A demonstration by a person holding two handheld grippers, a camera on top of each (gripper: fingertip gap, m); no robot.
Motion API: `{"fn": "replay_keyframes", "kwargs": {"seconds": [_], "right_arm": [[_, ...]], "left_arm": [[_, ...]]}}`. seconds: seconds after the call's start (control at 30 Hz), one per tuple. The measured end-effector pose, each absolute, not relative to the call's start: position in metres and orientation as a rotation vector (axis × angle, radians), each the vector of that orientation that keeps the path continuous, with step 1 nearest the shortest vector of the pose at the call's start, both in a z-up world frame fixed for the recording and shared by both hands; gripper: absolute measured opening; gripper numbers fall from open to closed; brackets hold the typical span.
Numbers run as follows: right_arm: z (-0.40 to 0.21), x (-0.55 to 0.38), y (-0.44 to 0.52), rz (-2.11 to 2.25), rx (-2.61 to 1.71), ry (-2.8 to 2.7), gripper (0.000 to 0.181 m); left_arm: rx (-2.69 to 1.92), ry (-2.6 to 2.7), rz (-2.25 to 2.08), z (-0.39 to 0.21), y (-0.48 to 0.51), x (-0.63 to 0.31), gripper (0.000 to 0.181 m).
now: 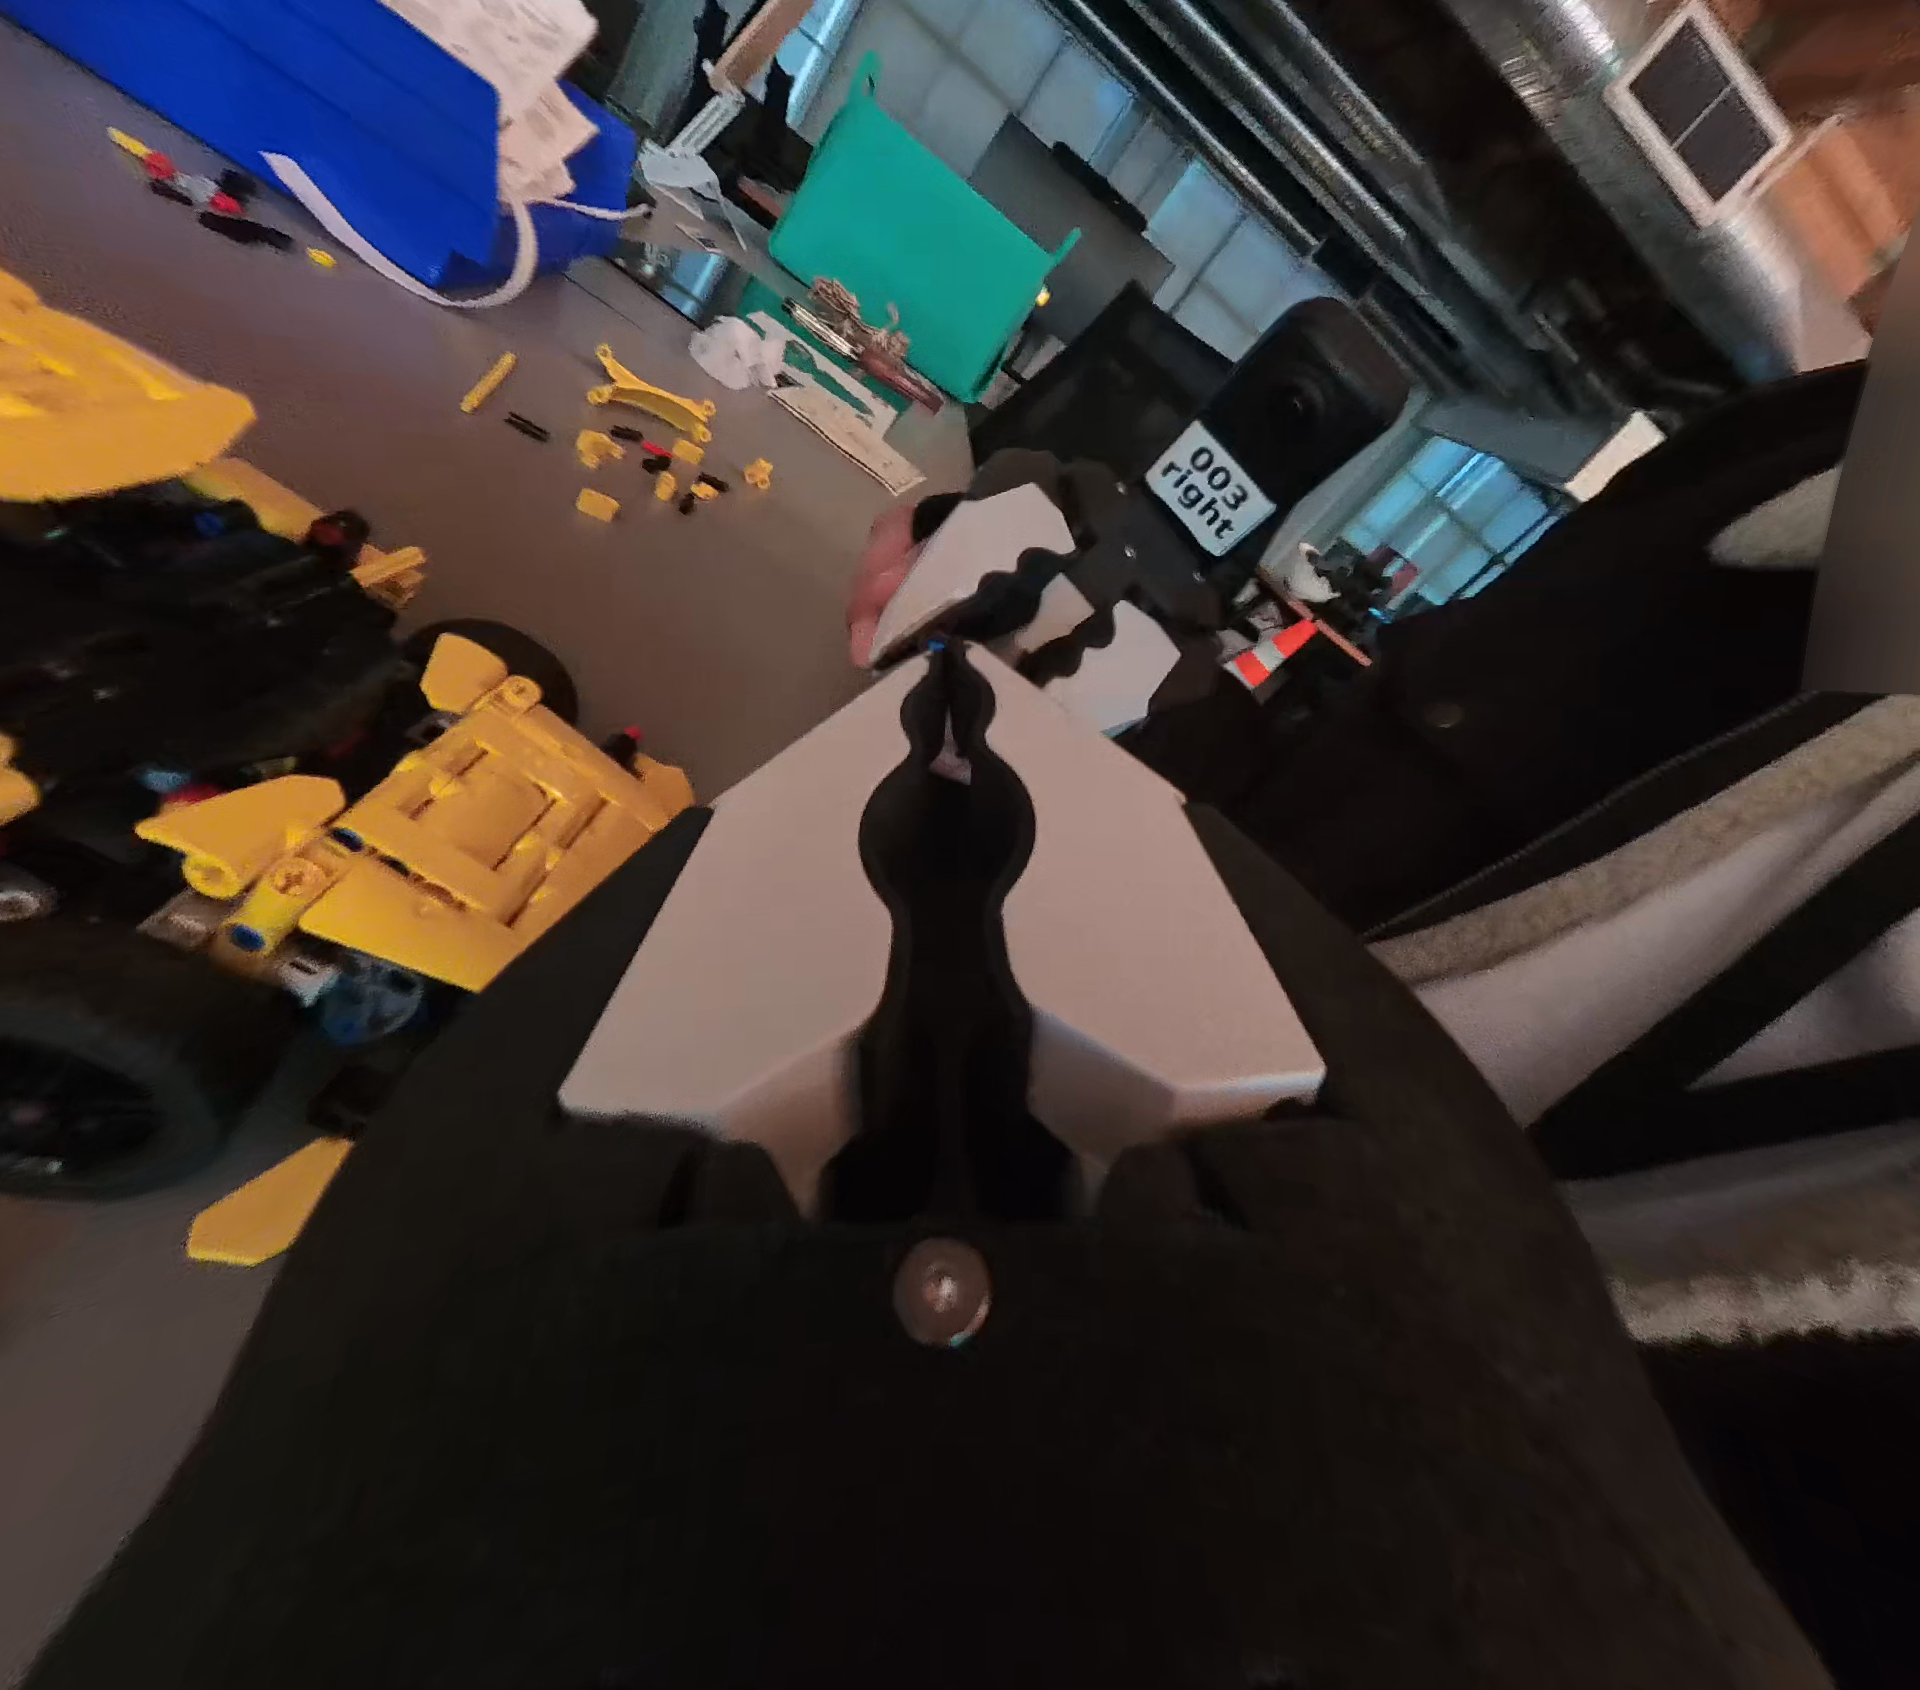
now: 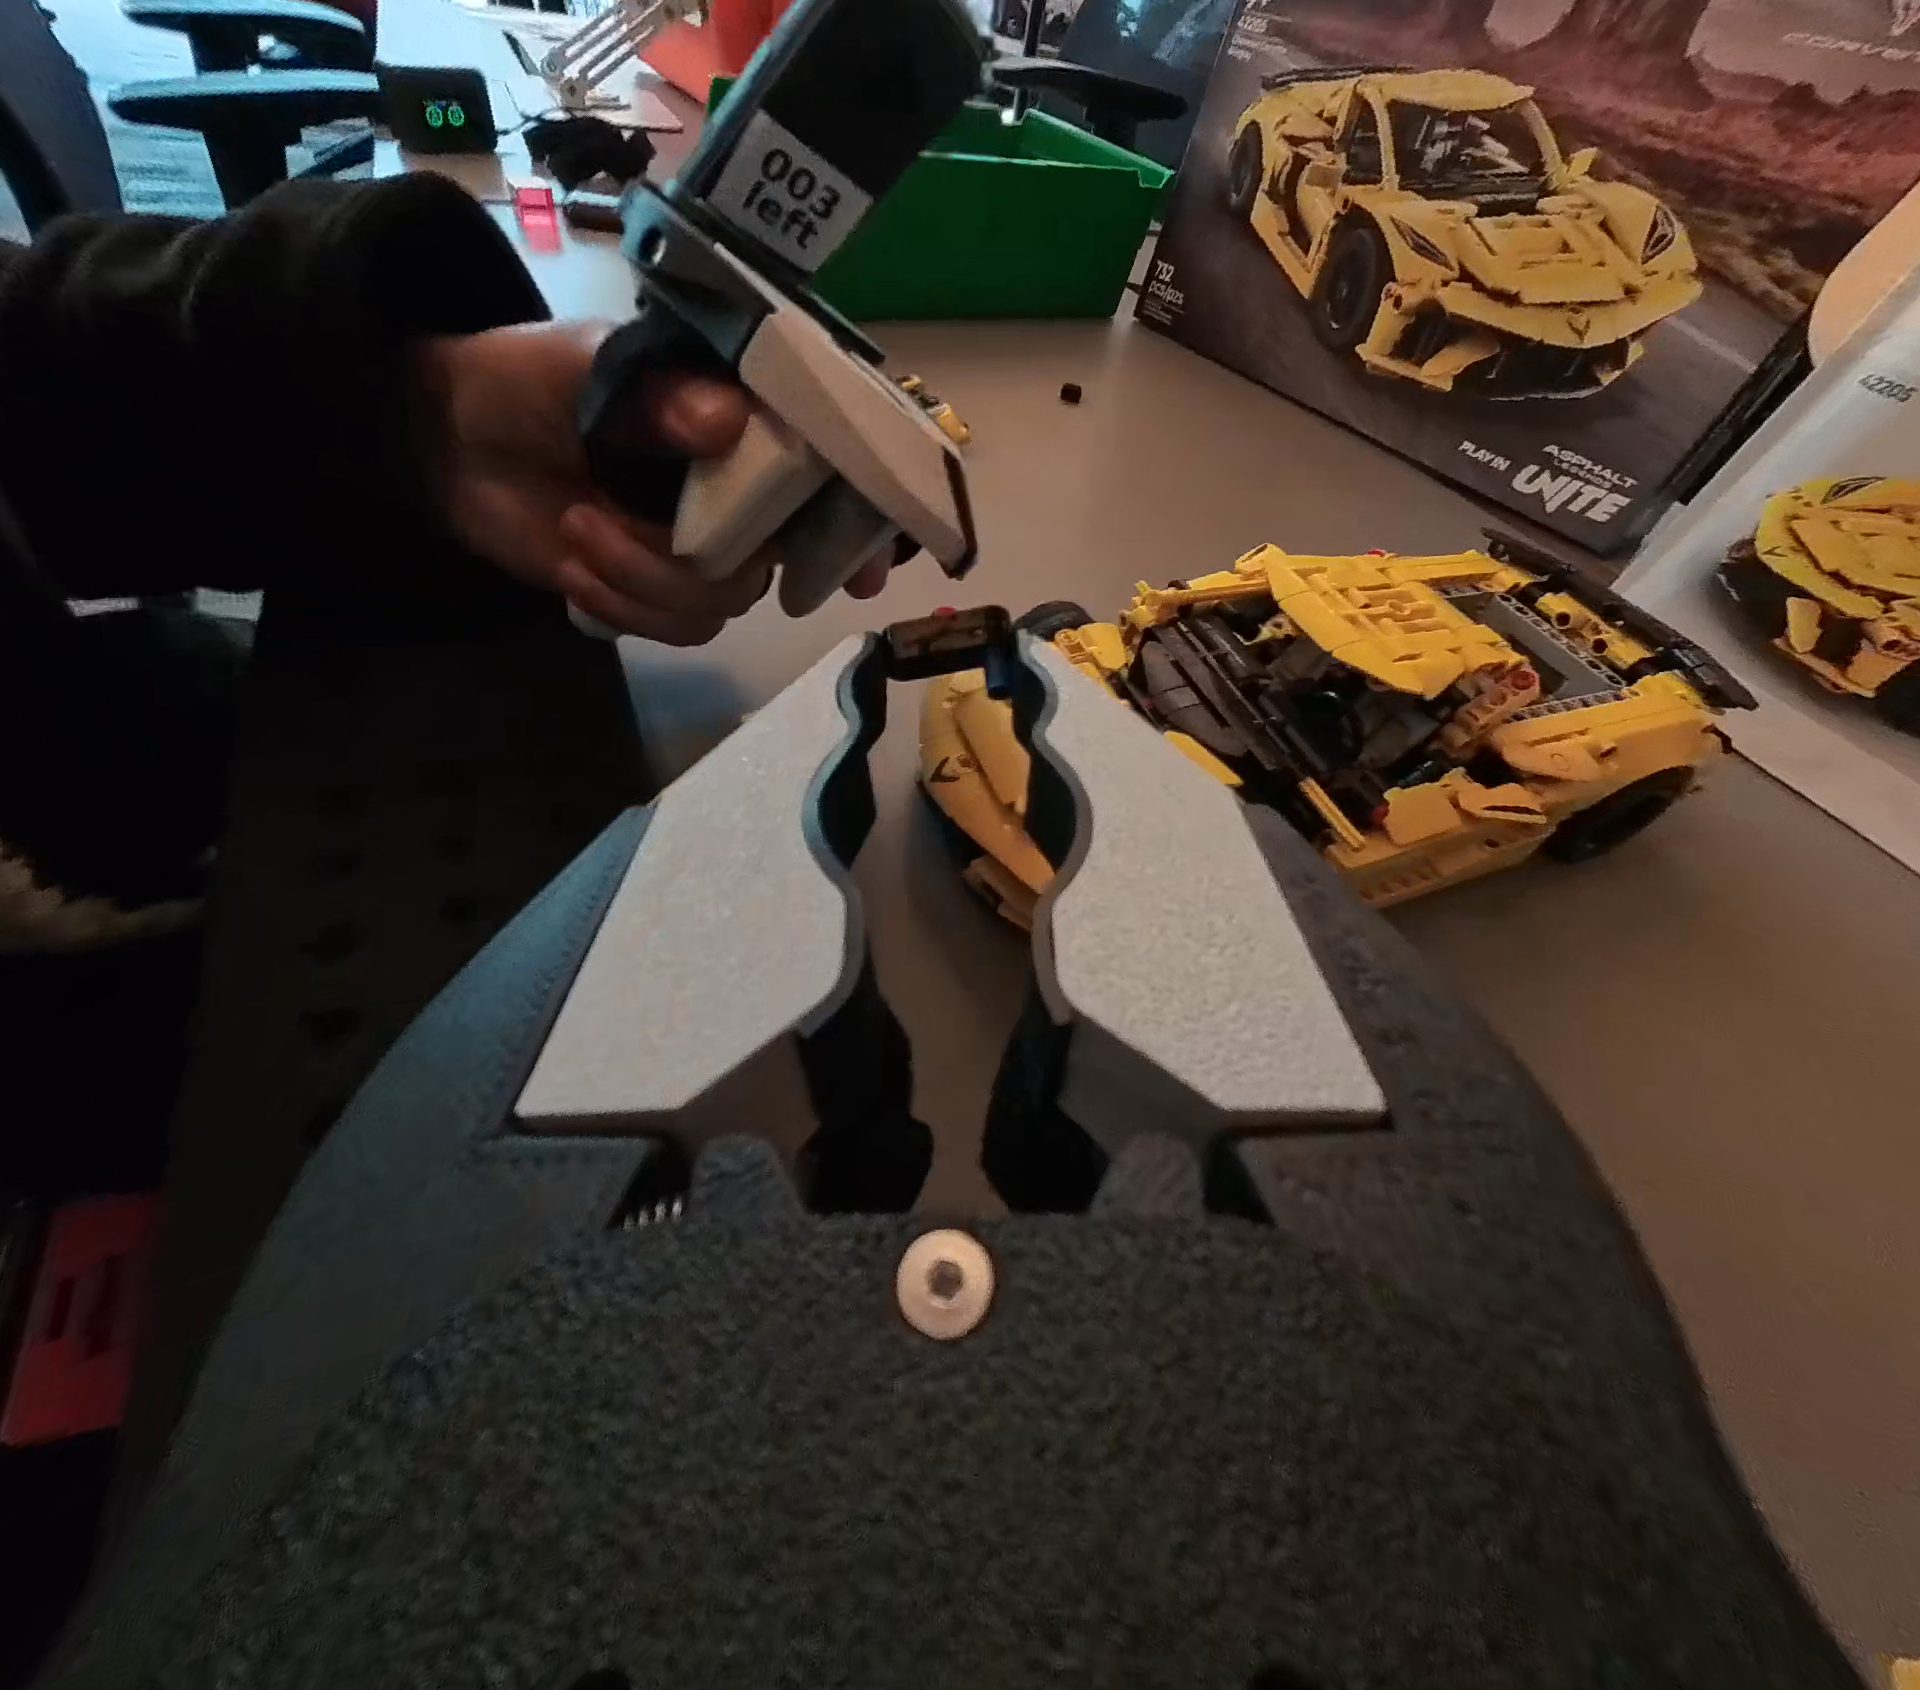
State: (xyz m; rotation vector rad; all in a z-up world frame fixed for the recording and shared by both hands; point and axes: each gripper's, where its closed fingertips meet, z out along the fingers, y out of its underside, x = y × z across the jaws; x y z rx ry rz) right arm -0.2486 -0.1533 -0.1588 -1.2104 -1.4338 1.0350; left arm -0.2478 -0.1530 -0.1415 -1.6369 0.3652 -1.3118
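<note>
My right gripper point(image 2: 951, 653) is shut on a small black brick piece point(image 2: 948, 641) that carries a red pin and a blue pin. It holds the piece in the air above the nose of a yellow brick car model point(image 2: 1351, 705). My left gripper point(image 1: 940, 674) is shut, with its fingertips pressed together right next to the right gripper point(image 1: 966, 643). In the right wrist view the left gripper point(image 2: 961, 565) hangs just above the held piece without touching it. I see nothing between its pads. The car also shows in the left wrist view point(image 1: 416, 830) on the grey table point(image 1: 675, 622).
The set's picture box point(image 2: 1507, 186) stands behind the car, with a green bin point(image 2: 997, 227) beside it and an open booklet point(image 2: 1849, 601) at the right. Loose yellow and black pieces point(image 1: 644, 435), a blue bag point(image 1: 260, 61) and a teal bin point(image 1: 904, 248) lie farther off. The tips of both grippers are at nearly the same place.
</note>
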Motion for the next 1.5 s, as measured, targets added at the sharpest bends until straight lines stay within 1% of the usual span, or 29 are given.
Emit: {"fn": "replay_keyframes", "kwargs": {"seconds": [0.1, 0.13, 0.17, 0.2, 0.23, 0.3, 0.33, 0.37, 0.4, 0.47, 0.53, 0.57, 0.6, 0.63, 0.73, 0.9, 1.0, 1.13, 1.23, 1.37, 1.43, 1.5], "right_arm": [[-0.15, -0.247, -0.144, 1.053, -1.219, -1.361, 0.023], [-0.147, -0.246, -0.139, 1.014, -1.207, -1.328, 0.023], [-0.145, -0.246, -0.134, 0.952, -1.186, -1.307, 0.023], [-0.146, -0.246, -0.134, 0.89, -1.156, -1.32, 0.023], [-0.148, -0.248, -0.137, 0.832, -1.126, -1.341, 0.023], [-0.152, -0.252, -0.145, 0.72, -1.061, -1.393, 0.023], [-0.154, -0.253, -0.148, 0.678, -1.029, -1.412, 0.023], [-0.154, -0.254, -0.149, 0.645, -1.007, -1.416, 0.023], [-0.155, -0.254, -0.149, 0.631, -0.996, -1.418, 0.023], [-0.153, -0.254, -0.151, 0.689, -1.022, -1.395, 0.023], [-0.138, -0.248, -0.151, 0.852, -1.061, -1.301, 0.039], [-0.131, -0.244, -0.153, 0.971, -1.093, -1.273, 0.039], [-0.128, -0.242, -0.158, 1.097, -1.116, -1.265, 0.034], [-0.127, -0.243, -0.162, 1.163, -1.136, -1.267, 0.034], [-0.129, -0.25, -0.171, 1.089, -1.104, -1.293, 0.032], [-0.127, -0.255, -0.167, 0.943, -1.077, -1.253, 0.02], [-0.127, -0.255, -0.163, 0.882, -1.069, -1.247, 0.017], [-0.121, -0.252, -0.158, 0.843, -1.05, -1.203, 0.019], [-0.123, -0.255, -0.148, 0.788, -1.063, -1.184, 0.032], [-0.124, -0.254, -0.147, 0.677, -1.026, -1.202, 0.03], [-0.128, -0.254, -0.149, 0.735, -1.046, -1.238, 0.026], [-0.126, -0.252, -0.147, 0.75, -1.052, -1.224, 0.025]], "left_arm": [[-1.594, 0.328, -1.334, -0.136, -0.151, -0.25, 0.0], [-1.584, 0.31, -1.381, -0.135, -0.151, -0.248, 0.007], [-1.601, 0.296, -1.422, -0.138, -0.15, -0.244, 0.029], [-1.627, 0.299, -1.451, -0.141, -0.15, -0.239, 0.033], [-1.64, 0.31, -1.47, -0.143, -0.15, -0.235, 0.033], [-1.657, 0.32, -1.465, -0.145, -0.149, -0.231, 0.032], [-1.668, 0.341, -1.462, -0.147, -0.151, -0.228, 0.024], [-1.676, 0.353, -1.456, -0.148, -0.153, -0.227, 0.009], [-1.684, 0.352, -1.443, -0.149, -0.152, -0.227, 0.006], [-1.676, 0.341, -1.452, -0.148, -0.153, -0.229, 0.006], [-1.601, 0.275, -1.531, -0.138, -0.152, -0.238, 0.006], [-1.547, 0.239, -1.603, -0.131, -0.154, -0.242, 0.006], [-1.493, 0.214, -1.677, -0.124, -0.156, -0.244, 0.006], [-1.455, 0.193, -1.725, -0.12, -0.157, -0.245, 0.006], [-1.391, 0.132, -1.825, -0.114, -0.156, -0.245, 0.007], [-1.383, 0.075, -1.868, -0.115, -0.151, -0.242, 0.007], [-1.377, 0.05, -1.889, -0.116, -0.148, -0.242, 0.007], [-1.366, -0.031, -1.889, -0.119, -0.14, -0.246, 0.007], [-1.342, -0.017, -1.911, -0.115, -0.143, -0.239, 0.007], [-1.358, 0.073, -1.965, -0.113, -0.152, -0.22, 0.006], [-1.38, 0.077, -1.98, -0.116, -0.152, -0.22, 0.006], [-1.388, 0.088, -1.977, -0.117, -0.153, -0.222, 0.008]]}}
